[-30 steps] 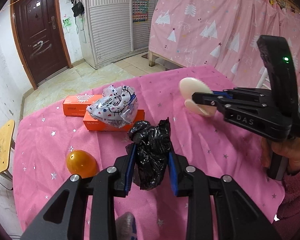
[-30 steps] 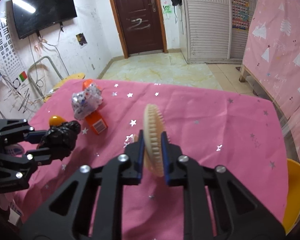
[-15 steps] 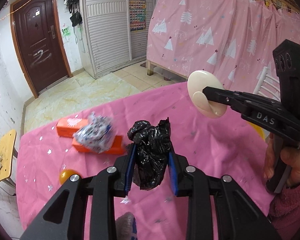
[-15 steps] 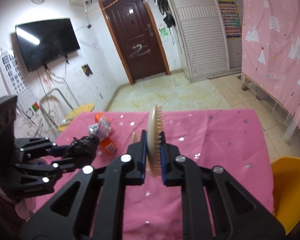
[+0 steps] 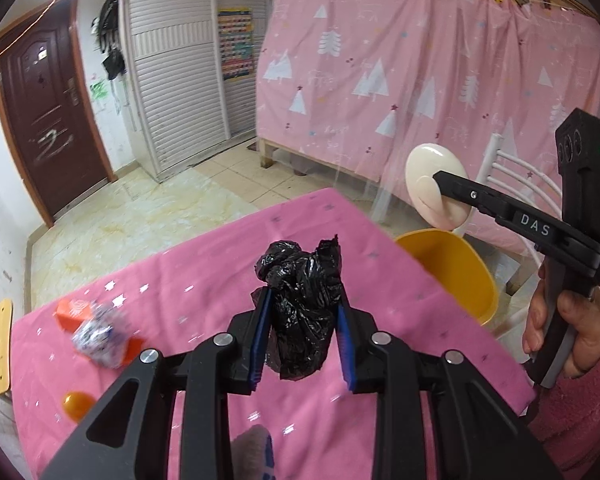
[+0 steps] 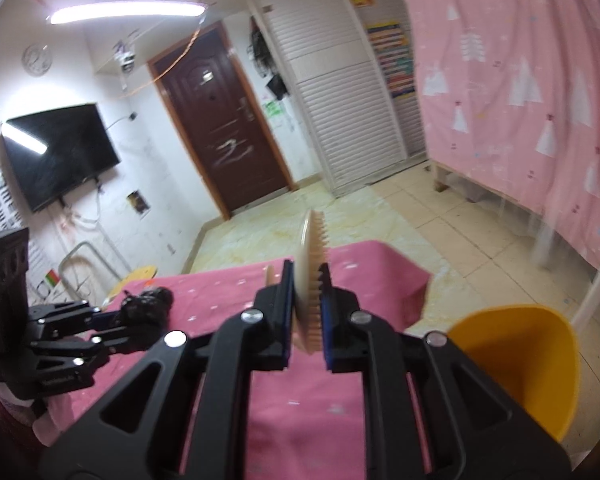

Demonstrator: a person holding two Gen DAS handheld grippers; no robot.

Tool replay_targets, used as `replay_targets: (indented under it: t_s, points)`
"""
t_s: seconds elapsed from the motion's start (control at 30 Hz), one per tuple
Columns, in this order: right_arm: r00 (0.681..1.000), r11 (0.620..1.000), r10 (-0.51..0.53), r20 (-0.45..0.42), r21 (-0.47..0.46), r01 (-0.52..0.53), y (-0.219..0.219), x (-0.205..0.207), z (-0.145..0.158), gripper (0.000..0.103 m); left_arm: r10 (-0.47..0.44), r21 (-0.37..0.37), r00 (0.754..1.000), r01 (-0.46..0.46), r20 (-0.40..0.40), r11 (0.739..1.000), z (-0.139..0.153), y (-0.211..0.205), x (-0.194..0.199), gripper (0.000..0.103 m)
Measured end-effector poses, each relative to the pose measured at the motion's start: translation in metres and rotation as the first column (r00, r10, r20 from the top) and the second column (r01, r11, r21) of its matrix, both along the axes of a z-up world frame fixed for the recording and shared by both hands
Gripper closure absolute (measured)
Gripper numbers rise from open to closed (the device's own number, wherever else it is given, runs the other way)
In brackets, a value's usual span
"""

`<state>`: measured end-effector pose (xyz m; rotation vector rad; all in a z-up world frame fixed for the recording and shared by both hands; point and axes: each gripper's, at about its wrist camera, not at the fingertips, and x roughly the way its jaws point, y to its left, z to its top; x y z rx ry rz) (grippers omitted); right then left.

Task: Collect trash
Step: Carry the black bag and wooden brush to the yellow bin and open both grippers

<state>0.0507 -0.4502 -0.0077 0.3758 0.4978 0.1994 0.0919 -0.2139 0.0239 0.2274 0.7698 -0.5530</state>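
My left gripper [image 5: 302, 300] is shut on a crumpled black plastic bag [image 5: 302, 308] and holds it above the pink tablecloth [image 5: 204, 280]. It also shows in the right wrist view [image 6: 112, 320] with the bag [image 6: 148, 304]. My right gripper [image 6: 306, 276] is shut on a round cream brush [image 6: 312, 256], held up beyond the table's right side. In the left wrist view that brush [image 5: 436, 184] hangs above a yellow bin [image 5: 452, 268].
On the table's left part lie an orange box [image 5: 70, 312] under a crumpled printed wrapper [image 5: 100, 336], and an orange egg-shaped ball [image 5: 76, 404]. The yellow bin [image 6: 520, 360] stands off the table's right edge. A white chair [image 5: 508, 176] and pink curtain lie behind.
Both grippers have risen and swung right with their loads. The brush now hangs over the yellow bin, and the boxes and ball have slid to the lower left of the left view.
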Motion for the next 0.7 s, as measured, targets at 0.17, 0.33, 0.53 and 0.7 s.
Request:
replay_targets:
  t_s: [0.17, 0.33, 0.53, 0.7]
  points:
    - [0.994, 0.994, -0.108, -0.013, 0.008, 0.108, -0.051, -0.01, -0.011, 0.092, -0.049, -0.009, 0.999, 0.049, -0.004, 0.999, 0.004, -0.044, 0.002, 0.081]
    - [0.983, 0.983, -0.182, -0.04, 0.032, 0.183, -0.09, -0.016, -0.027, 0.092, -0.098, -0.016, 0.995, 0.097, -0.024, 0.995, 0.001, -0.093, 0.005, 0.081]
    - [0.969, 0.97, -0.233, -0.082, 0.053, 0.237, -0.119, -0.016, -0.051, 0.092, -0.136, -0.002, 0.989, 0.136, -0.054, 0.991, -0.011, -0.146, 0.006, 0.081]
    - [0.959, 0.961, -0.261, -0.108, 0.067, 0.269, -0.133, -0.017, -0.063, 0.092, -0.16, 0.01, 0.985, 0.161, -0.07, 0.987, -0.02, -0.18, 0.003, 0.081]
